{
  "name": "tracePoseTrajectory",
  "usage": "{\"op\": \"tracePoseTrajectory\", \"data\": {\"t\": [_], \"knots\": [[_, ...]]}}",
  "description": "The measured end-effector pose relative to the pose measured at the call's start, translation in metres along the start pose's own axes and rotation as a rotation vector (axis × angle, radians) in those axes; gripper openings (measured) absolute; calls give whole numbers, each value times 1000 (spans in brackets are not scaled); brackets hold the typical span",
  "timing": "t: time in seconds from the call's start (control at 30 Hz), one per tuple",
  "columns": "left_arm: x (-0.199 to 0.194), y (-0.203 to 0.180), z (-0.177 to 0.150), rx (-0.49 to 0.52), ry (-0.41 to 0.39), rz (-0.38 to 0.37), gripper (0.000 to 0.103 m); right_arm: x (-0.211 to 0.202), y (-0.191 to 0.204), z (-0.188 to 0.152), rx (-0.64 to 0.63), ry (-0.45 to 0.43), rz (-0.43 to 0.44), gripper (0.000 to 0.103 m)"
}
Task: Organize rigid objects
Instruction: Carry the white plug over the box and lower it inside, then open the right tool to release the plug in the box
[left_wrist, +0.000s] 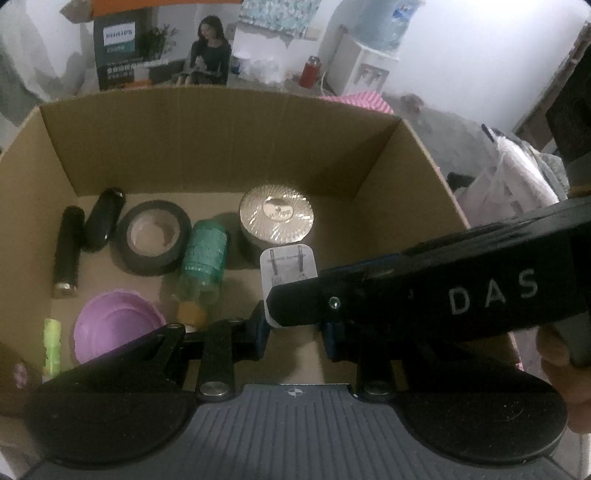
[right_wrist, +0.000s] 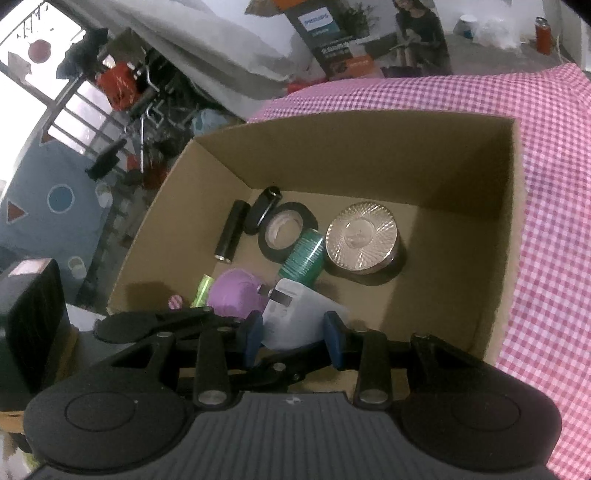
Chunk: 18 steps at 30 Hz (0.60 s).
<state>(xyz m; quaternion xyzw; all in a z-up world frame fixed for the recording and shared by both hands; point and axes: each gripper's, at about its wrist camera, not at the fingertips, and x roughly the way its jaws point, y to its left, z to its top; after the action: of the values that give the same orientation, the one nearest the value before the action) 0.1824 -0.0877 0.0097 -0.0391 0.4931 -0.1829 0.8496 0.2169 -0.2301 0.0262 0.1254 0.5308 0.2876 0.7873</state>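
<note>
1. A cardboard box (right_wrist: 491, 206) sits open on a surface covered in pink-checked cloth (right_wrist: 554, 184), both grippers poised over its near edge.
2. The right gripper (right_wrist: 293, 334) has its blue-padded jaws clamped on a white charger (right_wrist: 295, 314), held above the box floor near the front wall; in the left wrist view the charger (left_wrist: 288, 264) shows its two prongs pointing up and away.
3. The left gripper (left_wrist: 295, 334) hangs just beside and under the right one, its jaws apart with nothing between them.
4. On the box floor lie a black tube (left_wrist: 66, 251) and a black case (left_wrist: 101, 218) at the left, a tape roll (left_wrist: 153, 236) beside them, a green bottle (left_wrist: 201, 262) on its side in the middle, and a round silver-lidded tin (left_wrist: 277, 218) towards the back.
5. A purple bowl (left_wrist: 114, 326) and a small green item (left_wrist: 51, 343) rest near the front left corner.
6. Behind the box stands a printed carton (left_wrist: 122, 44).
</note>
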Motion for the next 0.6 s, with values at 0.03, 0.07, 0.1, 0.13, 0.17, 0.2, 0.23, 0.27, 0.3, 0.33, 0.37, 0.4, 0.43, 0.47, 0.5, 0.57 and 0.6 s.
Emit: {"op": "tracePoseTrajectory", "data": {"t": [0.03, 0.07, 0.1, 0.13, 0.17, 0.2, 0.23, 0.27, 0.3, 0.33, 0.37, 0.4, 0.43, 0.47, 0.5, 0.57, 0.6], "knots": [[2, 1, 1, -6, 7, -2, 28, 1, 1, 1, -5, 7, -4, 39], [3, 2, 1, -12, 14, -4, 28, 3, 1, 1, -9, 14, -9, 39], [4, 4, 0, -19, 22, -8, 28, 4, 1, 3, -11, 21, -13, 39], [5, 4, 0, -24, 27, -11, 28, 5, 2, 3, -15, 26, -17, 39], [5, 5, -1, -27, 27, -13, 29, 7, 3, 4, -18, 29, -23, 39], [5, 5, -2, -26, 26, -12, 29, 9, 4, 4, -24, 32, -33, 39], [5, 4, -2, -25, 25, -8, 29, 10, 5, 3, -33, 32, -44, 39], [5, 5, -3, -23, 24, -6, 29, 11, 6, 3, -40, 34, -52, 39], [4, 5, -3, -23, 23, -6, 29, 11, 7, 3, -48, 35, -60, 40], [3, 6, -4, -24, 18, -11, 30, 11, 7, 2, -53, 35, -66, 40], [1, 6, -4, -23, 12, -18, 30, 11, 7, 2, -52, 35, -67, 40], [-1, 6, -5, -22, 5, -23, 32, 10, 7, 1, -48, 34, -65, 40], [-3, 4, -5, -20, -2, -25, 35, 9, 6, 1, -44, 32, -63, 40], [-6, 3, -5, -15, -13, -27, 37, 7, 6, 1, -43, 27, -65, 40], [-9, 1, -6, -8, -24, -26, 42, 5, 6, 1, -42, 21, -68, 40], [-16, -2, -7, 4, -51, -20, 50, -1, 7, 1, -38, 6, -66, 40], [-21, -3, -8, 13, -68, -18, 55, -4, 7, 0, -36, -5, -62, 40]]}}
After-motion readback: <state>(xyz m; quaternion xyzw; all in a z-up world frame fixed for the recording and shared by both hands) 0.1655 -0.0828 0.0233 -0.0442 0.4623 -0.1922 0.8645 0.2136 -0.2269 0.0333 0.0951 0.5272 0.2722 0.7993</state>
